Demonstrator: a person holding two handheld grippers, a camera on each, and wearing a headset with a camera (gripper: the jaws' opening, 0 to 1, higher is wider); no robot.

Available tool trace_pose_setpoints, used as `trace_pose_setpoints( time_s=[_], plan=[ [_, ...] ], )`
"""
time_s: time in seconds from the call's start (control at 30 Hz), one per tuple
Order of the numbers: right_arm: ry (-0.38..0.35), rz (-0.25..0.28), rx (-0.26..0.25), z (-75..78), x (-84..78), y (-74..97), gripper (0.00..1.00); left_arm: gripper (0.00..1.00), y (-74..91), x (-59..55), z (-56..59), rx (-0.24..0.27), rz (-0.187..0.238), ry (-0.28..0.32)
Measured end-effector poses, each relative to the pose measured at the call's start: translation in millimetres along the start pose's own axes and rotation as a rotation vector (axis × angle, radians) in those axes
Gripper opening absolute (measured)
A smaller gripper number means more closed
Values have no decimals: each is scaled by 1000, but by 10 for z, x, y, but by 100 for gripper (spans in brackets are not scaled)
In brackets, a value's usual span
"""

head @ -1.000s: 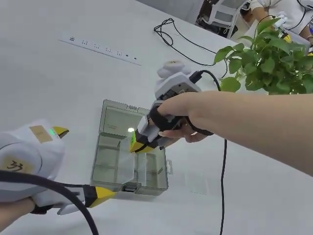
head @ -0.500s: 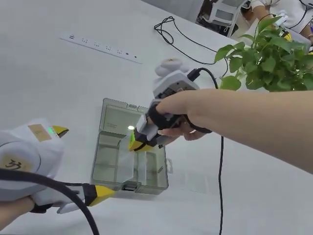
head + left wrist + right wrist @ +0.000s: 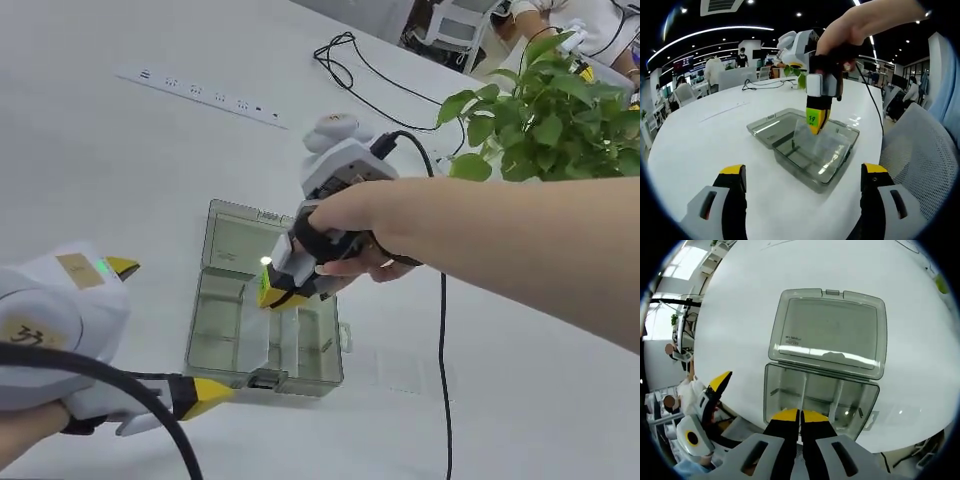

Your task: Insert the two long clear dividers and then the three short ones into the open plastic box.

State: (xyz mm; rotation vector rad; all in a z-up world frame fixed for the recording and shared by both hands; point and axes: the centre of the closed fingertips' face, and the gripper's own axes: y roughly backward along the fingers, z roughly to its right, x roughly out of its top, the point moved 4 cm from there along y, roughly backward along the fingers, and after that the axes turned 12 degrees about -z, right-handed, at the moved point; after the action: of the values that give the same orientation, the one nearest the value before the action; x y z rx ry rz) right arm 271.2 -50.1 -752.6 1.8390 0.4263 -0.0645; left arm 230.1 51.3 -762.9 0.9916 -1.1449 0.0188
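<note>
The right gripper (image 3: 272,297) points down over the open box (image 3: 215,350) on the white table (image 3: 120,150). Its jaws are pressed together on the top edge of a clear divider (image 3: 256,338), which reaches down into the box's middle. The lid (image 3: 240,235) lies flat on the far side. The left gripper (image 3: 167,330) hovers near-left of the box, jaws spread and empty.
</note>
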Motion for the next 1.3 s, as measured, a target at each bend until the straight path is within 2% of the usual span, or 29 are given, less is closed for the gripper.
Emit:
trace_pose_setpoints(
  time_s=[0.2, 0.33, 0.37, 0.47, 0.63, 0.73, 1.0, 1.3],
  plan=[
    [28, -10, -33, 5, 173, -23, 3, 97, -3, 8, 4, -2, 3, 0],
    [52, -17, -68, -35, 123, -59, 3, 97, 4, 5, 5, -1, 3, -1],
    [51, -17, -64, -49, 107, -69, 3, 97, 6, 4, 7, -2, 4, 0],
    [61, -21, -80, -33, 158, -113, 3, 97, 6, 1, 7, -1, 1, 3],
    [90, -20, -112, -68, 109, -182, 3, 97, 5, -4, 4, 0, 0, 5],
    [94, -22, -117, -31, 179, -206, 3, 97, 8, -3, 0, 0, 1, 5],
    [100, -16, -110, -61, 98, -194, 3, 97, -7, -7, 12, -5, -3, 5],
    [144, -7, -94, -13, 182, -178, 5, 97, -2, -17, -9, 0, -3, 9]
  ],
)
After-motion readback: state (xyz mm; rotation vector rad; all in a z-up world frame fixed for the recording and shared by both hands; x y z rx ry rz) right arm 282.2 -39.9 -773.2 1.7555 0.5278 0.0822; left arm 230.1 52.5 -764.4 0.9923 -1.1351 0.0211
